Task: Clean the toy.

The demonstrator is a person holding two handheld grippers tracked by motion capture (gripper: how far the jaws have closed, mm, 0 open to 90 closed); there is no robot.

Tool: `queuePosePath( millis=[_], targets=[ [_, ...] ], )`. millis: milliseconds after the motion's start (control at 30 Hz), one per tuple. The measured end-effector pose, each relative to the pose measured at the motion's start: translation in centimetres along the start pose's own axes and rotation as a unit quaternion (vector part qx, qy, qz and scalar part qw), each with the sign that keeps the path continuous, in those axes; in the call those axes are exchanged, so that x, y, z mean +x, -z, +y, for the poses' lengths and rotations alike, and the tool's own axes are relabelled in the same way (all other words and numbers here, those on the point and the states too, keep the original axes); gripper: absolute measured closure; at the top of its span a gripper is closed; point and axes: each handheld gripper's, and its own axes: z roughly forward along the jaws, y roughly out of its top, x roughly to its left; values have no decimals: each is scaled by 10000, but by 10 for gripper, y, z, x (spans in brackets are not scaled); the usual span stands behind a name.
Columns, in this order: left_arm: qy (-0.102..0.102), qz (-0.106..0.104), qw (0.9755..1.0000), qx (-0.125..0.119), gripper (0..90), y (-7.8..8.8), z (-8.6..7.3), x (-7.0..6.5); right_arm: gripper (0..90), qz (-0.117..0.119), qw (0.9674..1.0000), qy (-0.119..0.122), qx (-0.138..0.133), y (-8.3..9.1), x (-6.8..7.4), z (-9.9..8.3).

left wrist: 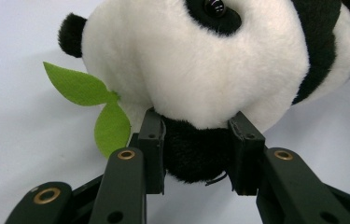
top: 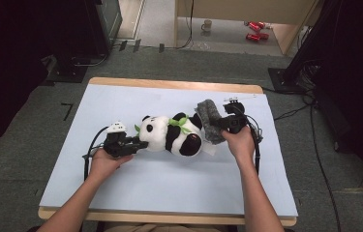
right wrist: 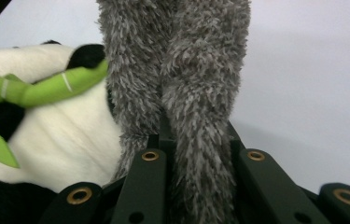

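A black-and-white plush panda [top: 172,135] lies on its side in the middle of the light blue table top [top: 169,179], with a green bamboo sprig [top: 179,122] at its neck. My left gripper [top: 138,144] comes in from the left. In the left gripper view it [left wrist: 196,119] is shut on a black ear under the panda's white head [left wrist: 200,60], beside green leaves [left wrist: 84,88]. My right gripper [top: 221,124] is at the panda's right end and holds a grey fuzzy cloth [top: 209,121]. Its jaws [right wrist: 193,140] are shut on that cloth [right wrist: 177,70], which hangs next to the panda's body [right wrist: 65,140].
The table's wooden edge [top: 169,83] runs along the far side. On the floor beyond stand a mug [top: 207,25] and red cans [top: 255,30]. Dark stands and cables [top: 314,140] flank the table to the left and right.
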Motion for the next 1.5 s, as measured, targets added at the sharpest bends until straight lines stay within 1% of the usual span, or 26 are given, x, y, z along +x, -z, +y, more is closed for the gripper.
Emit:
queuePosePath(
  millis=[67,133,233,267,300,433,600,700,767,800,833,900,1000,1067,1100,1233,1500],
  targets=[
    [-5,27,10000,21,638,0,0,-1,794,20,10000,-85,-48,2,-6,-4],
    [-12,42,10000,28,637,0,0,-1,794,69,9997,-120,-184,7,-10,-6],
    [-2,43,10000,20,635,0,0,-2,794,183,9989,-60,-427,16,-11,-6],
    [17,43,10000,10,634,0,0,-2,793,200,9989,-41,-432,17,-10,-4],
    [23,44,10000,4,632,0,0,-2,793,209,9989,13,-409,18,-9,0],
    [-2,47,10000,0,623,1,-1,-2,792,332,9979,90,-556,19,-4,13],
    [10,72,10000,-33,613,1,-4,-3,788,557,9960,208,-663,19,9,26],
    [19,87,10000,-35,608,1,-5,-4,781,585,9961,311,-584,10,18,29],
    [31,93,9999,-37,605,2,-5,-4,776,527,9968,390,-459,1,22,29],
    [59,91,9999,-41,597,2,-5,-4,770,482,9971,426,-395,-4,23,28],
    [132,86,9999,-56,585,2,-5,-4,764,486,9971,446,-372,-9,23,27],
    [207,78,9997,-59,564,2,-4,-4,760,510,9972,407,-371,-13,23,26],
    [192,101,9997,-62,548,2,-3,-4,761,509,9971,430,-362,-14,21,25],
    [233,94,9997,-81,534,2,-3,-4,761,517,9972,401,-364,-14,18,24],
    [229,97,9997,-86,533,1,-2,-4,761,523,9971,392,-400,-15,17,22],
    [199,141,9997,-66,533,1,-1,-6,761,519,9974,283,-403,-15,10,18],
    [224,85,9997,-14,527,1,-1,-4,765,406,9984,183,-337,-8,-1,8]
  ],
)
